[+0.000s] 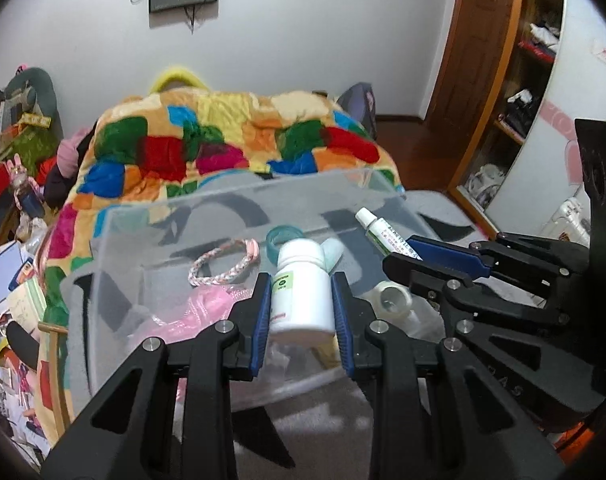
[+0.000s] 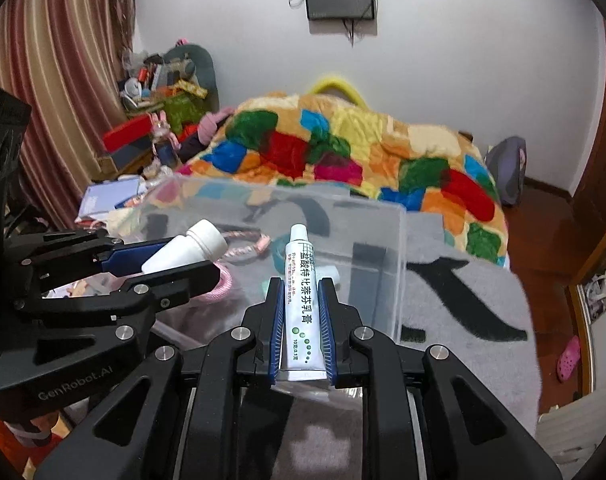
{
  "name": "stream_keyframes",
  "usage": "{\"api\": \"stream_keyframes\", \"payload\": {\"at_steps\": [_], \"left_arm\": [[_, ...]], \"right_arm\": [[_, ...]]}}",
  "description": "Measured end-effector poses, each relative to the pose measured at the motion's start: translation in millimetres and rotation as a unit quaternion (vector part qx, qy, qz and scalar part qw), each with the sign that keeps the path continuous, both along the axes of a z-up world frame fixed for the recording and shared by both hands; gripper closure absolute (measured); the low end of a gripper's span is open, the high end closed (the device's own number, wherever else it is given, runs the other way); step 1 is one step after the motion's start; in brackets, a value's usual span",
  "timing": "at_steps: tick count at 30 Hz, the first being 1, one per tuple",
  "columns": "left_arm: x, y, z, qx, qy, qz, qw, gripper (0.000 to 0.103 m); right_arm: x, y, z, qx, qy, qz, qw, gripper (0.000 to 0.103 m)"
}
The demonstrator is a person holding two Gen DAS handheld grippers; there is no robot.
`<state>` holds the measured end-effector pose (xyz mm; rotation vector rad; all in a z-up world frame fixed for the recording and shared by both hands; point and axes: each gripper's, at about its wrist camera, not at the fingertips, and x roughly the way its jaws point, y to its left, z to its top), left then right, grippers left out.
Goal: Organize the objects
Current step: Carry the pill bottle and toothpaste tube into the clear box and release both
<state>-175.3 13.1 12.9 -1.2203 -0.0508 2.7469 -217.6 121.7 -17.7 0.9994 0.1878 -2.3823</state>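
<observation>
My left gripper (image 1: 301,282) is shut on a white pill bottle (image 1: 301,288) and holds it over the clear plastic bin (image 1: 151,216). My right gripper (image 2: 301,286) is shut on a white ointment tube (image 2: 301,292), also above the bin (image 2: 387,216). The right gripper shows at the right of the left wrist view (image 1: 399,258) with the tube (image 1: 387,234). The left gripper shows at the left of the right wrist view (image 2: 175,258) with the bottle (image 2: 187,250). Inside the bin lie a braided pink bracelet (image 1: 223,260), a teal ring (image 1: 285,238), a tape roll (image 1: 393,300) and a pink item (image 1: 199,312).
The bin sits on a grey blanket (image 2: 463,300) on a bed with a patchwork quilt (image 1: 231,140). Cluttered shelves and books (image 1: 7,272) stand at the left. A wooden wardrobe (image 1: 499,92) and wooden floor (image 2: 543,240) are at the right.
</observation>
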Motion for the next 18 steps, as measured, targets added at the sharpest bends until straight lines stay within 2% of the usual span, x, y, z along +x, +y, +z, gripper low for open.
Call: {"api": "stream_keyframes", "payload": {"at_steps": [3,8,18], "left_arm": [[-8,1,-10,0.002,-0.016,0.001,0.9999,0.074],[-11,6,-14,-0.002,-0.020,-0.004,0.9998,0.074],[4,2,1,0.010,-0.001,-0.005,0.9999,0.074]], "right_arm": [[-12,0,-15,0.007,-0.022,0.000,1.000,0.088],[-19,-3,-28,0.019,-0.041,0.007,0.999,0.087],[-11,-2,-17,0.013,-0.033,0.014,0.999,0.087]]}}
